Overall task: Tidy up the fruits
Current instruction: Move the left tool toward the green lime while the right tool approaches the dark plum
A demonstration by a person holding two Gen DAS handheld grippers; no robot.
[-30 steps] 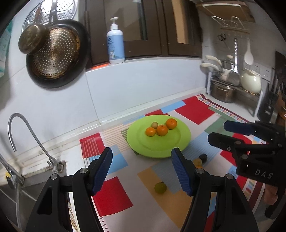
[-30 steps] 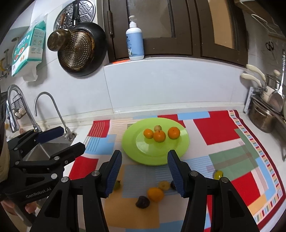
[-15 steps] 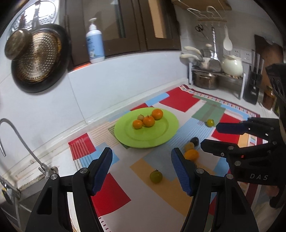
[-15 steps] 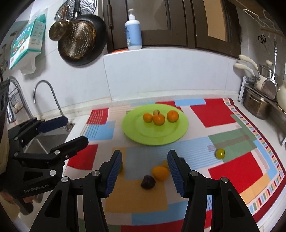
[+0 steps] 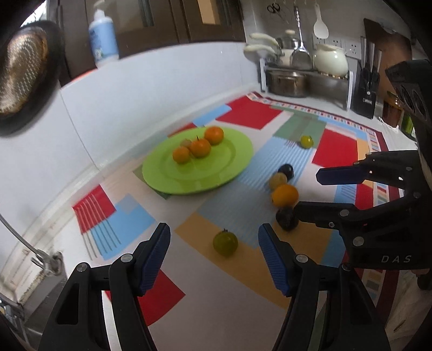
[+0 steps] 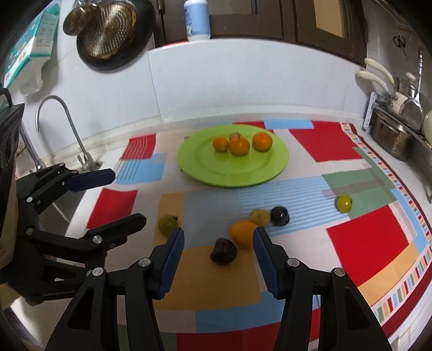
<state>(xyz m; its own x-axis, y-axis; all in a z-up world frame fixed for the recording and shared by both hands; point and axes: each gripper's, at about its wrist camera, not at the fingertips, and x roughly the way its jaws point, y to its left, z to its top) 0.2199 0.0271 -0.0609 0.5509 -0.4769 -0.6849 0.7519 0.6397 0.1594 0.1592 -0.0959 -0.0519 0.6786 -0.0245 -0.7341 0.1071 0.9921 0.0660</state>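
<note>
A green plate (image 6: pixel 205 164) (image 5: pixel 162 175) on a patchwork mat holds three oranges (image 6: pixel 239 146) and a small brownish fruit. Loose fruit lies on the mat in front of it: a green one (image 5: pixel 225 243) (image 6: pixel 167 224), a dark one (image 6: pixel 223 251) (image 5: pixel 286 219), an orange one (image 6: pixel 243 232) (image 5: pixel 284 195), a tan one (image 6: pixel 259 216), a dark plum (image 6: pixel 280 215) and a yellow-green one (image 6: pixel 344 203) (image 5: pixel 306 141). My left gripper (image 5: pixel 214 256) (image 6: pixel 121 194) is open above the green fruit. My right gripper (image 6: pixel 218 259) (image 5: pixel 307 189) is open above the dark fruit.
A faucet (image 6: pixel 62 129) and sink lie at the left. A soap bottle (image 6: pixel 196 19) stands on the ledge and a pan with strainer (image 6: pixel 110 29) hangs on the wall. A rack with pots (image 5: pixel 291 78) and a knife block (image 5: pixel 365 89) stand at the right.
Both grippers have moved down and forward toward the loose fruit. The left view has swung to the right. Both stay open and empty.
</note>
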